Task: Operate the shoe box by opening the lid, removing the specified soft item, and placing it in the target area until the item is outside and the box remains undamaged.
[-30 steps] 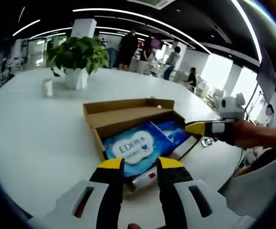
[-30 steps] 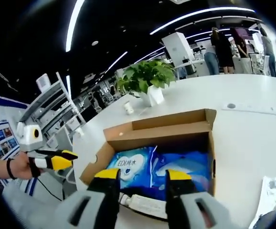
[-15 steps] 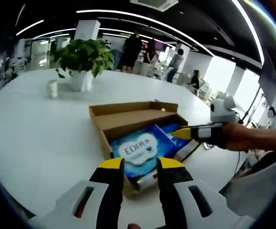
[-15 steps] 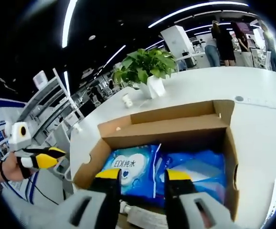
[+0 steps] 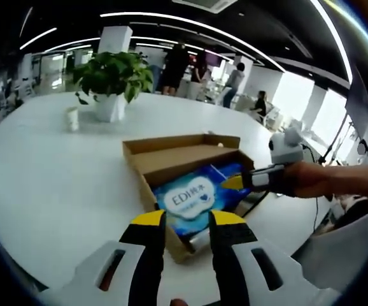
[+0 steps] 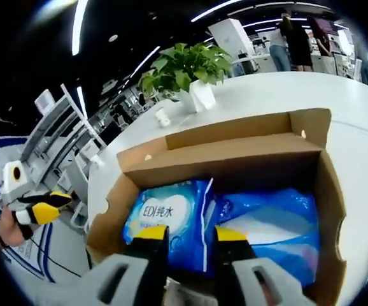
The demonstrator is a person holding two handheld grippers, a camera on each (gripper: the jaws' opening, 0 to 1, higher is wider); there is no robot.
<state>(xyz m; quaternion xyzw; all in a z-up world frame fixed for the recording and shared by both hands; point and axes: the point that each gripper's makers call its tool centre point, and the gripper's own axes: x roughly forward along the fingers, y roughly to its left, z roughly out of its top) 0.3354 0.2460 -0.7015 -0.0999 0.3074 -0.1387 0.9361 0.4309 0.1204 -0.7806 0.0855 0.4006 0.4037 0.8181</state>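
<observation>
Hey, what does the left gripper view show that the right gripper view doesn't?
Left gripper view: the right claw reaching over the open shoe box, and bright windows. Right gripper view: the left claw held off to the box's side, and metal racks. Both: the box, the blue EDI pack and the potted plant.

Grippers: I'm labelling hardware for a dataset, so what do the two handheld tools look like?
Both grippers, left and right, have two black jaws with yellow tips on pale grey bodies with slots. The hand gripping the left one wears a dark wristband.
</observation>
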